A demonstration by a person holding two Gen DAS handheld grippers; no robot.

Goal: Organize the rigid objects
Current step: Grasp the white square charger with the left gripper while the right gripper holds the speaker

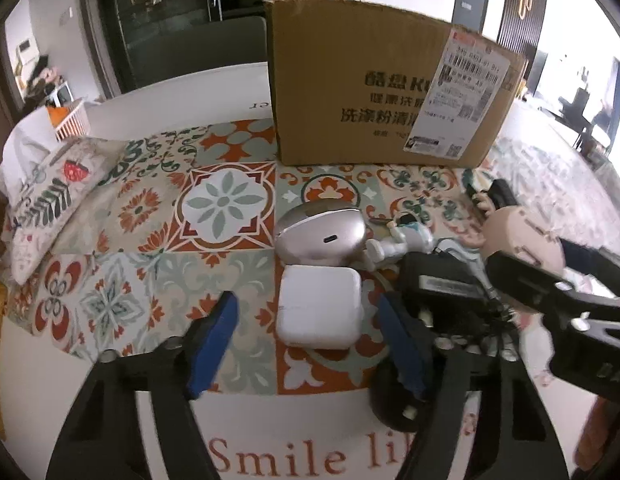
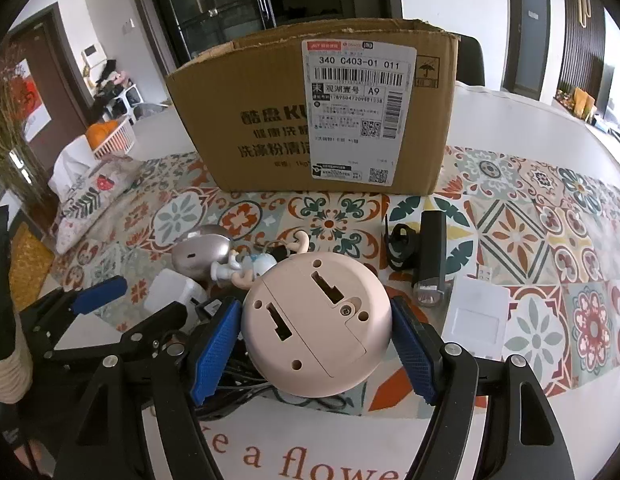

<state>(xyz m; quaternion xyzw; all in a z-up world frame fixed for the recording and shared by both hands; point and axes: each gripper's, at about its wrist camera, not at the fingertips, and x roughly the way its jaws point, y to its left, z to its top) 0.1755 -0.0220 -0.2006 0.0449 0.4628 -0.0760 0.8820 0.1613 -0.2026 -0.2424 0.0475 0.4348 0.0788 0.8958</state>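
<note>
My right gripper [image 2: 315,344] is shut on a round pink toy [image 2: 315,316] with antlers, its flat underside facing me; it also shows in the left wrist view [image 1: 521,236]. My left gripper [image 1: 310,340] is open, its blue pads either side of a white square charger [image 1: 319,306] without touching it. Beyond the charger lie a silver oval case [image 1: 321,228] and a small white figurine [image 1: 393,240]. A black adapter with cables [image 1: 441,292] sits by my left gripper's right finger. An open cardboard box [image 2: 317,112] stands behind.
A black bike light [image 2: 429,256] with its strap mount [image 2: 401,246] and a white flat box [image 2: 475,320] lie right of the pink toy. A patterned cushion [image 1: 50,200] lies at the left table edge. The table carries a patterned cloth [image 1: 150,216].
</note>
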